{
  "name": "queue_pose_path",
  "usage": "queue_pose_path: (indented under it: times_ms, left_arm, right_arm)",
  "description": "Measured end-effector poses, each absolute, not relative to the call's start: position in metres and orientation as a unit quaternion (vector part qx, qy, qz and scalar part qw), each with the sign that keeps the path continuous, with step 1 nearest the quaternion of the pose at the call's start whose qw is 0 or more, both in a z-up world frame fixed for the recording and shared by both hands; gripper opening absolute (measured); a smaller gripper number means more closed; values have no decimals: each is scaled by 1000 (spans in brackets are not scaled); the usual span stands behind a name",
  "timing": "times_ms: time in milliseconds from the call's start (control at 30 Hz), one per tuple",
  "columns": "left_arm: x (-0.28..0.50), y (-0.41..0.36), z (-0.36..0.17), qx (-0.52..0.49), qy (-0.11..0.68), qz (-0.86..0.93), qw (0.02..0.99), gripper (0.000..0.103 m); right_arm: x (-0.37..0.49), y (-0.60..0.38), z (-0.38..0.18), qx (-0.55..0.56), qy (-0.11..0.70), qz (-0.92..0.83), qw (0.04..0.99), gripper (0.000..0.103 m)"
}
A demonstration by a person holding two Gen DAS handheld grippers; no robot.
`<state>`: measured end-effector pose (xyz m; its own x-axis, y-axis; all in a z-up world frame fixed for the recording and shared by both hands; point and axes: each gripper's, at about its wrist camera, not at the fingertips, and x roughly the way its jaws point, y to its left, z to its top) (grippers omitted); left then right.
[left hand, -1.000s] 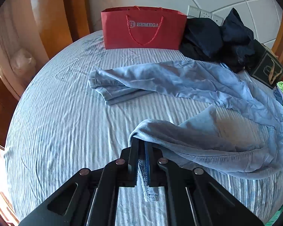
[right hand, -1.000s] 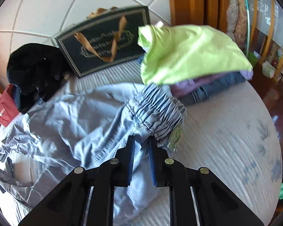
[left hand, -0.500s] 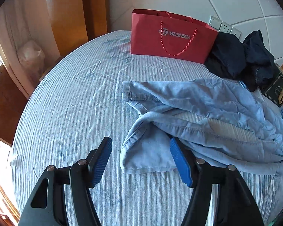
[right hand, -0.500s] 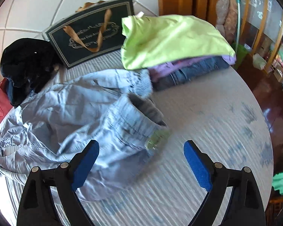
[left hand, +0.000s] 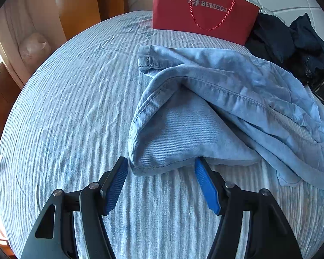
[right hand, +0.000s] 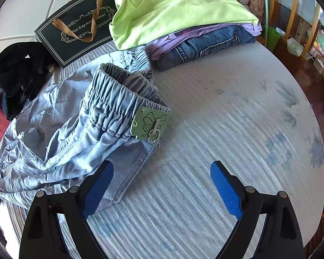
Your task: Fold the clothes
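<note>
**Pale jeans loose on the bed, both tongs wide**

Light blue jeans (left hand: 216, 108) sprawled and rumpled across the striped bed (left hand: 64, 108), gripped by nothing. Nearest leg hem lying just ahead of the left tongs (left hand: 162, 179), spread wide, blue pads to either side of the hem's edge and low over the sheet. Right tongs (right hand: 162, 185) likewise spread wide, holding nothing, left pad over a fold of the denim, right pad above bare sheet.

Seen only from the left wrist: both leg ends, one folded over the other, and a red paper bag (left hand: 203, 10) standing upright at the far edge. Seen only from the right wrist: the gathered elastic waistband (right hand: 118, 95) with a green tag (right hand: 150, 125) hanging from it, and just beyond, a folded stack (right hand: 205, 41) of darker jeans, a lilac garment and a lime green top. Black gift bag (right hand: 80, 21) leaning behind the stack's left. Dark clothes (left hand: 291, 41) heaped near the red bag, caught in both views
</note>
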<state>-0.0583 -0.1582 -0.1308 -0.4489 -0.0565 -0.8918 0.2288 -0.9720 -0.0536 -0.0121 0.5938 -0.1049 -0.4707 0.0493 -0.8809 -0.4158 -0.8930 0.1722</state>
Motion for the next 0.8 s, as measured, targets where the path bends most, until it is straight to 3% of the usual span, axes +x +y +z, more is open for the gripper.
queue_pose_path:
  times_ms: [33, 133, 267, 300, 333, 400, 633, 800]
  left_arm:
    - [-63, -156, -131, 516, 86, -848, 91, 63]
    - [-71, -154, -127, 514, 101, -844, 117, 10]
    - [-66, -169, -106, 500, 111, -844, 158, 10]
    - [-62, -175, -99, 496, 108, -845, 168, 10]
    - [-59, -181, -92, 491, 104, -846, 178, 9]
    - [-50, -198, -77, 482, 94, -849, 197, 9]
    - [-25, -260, -45, 473, 72, -863, 163, 9]
    - [-4, -283, -33, 476, 59, -867, 131, 10]
  right_arm:
    - [-16, 595, -106, -492, 187, 840, 135, 91]
    - [-32, 599, -110, -483, 190, 846, 120, 92]
    - [-61, 594, -127, -490, 195, 842, 109, 90]
    - [-66, 587, -125, -491, 182, 845, 108, 52]
    - [-68, 577, -119, -491, 166, 848, 112, 42]
    - [-63, 561, -99, -481, 146, 856, 124, 31]
    - [11, 529, -1, -407, 154, 886, 163, 28]
    - [93, 523, 33, -395, 204, 877, 183, 28]
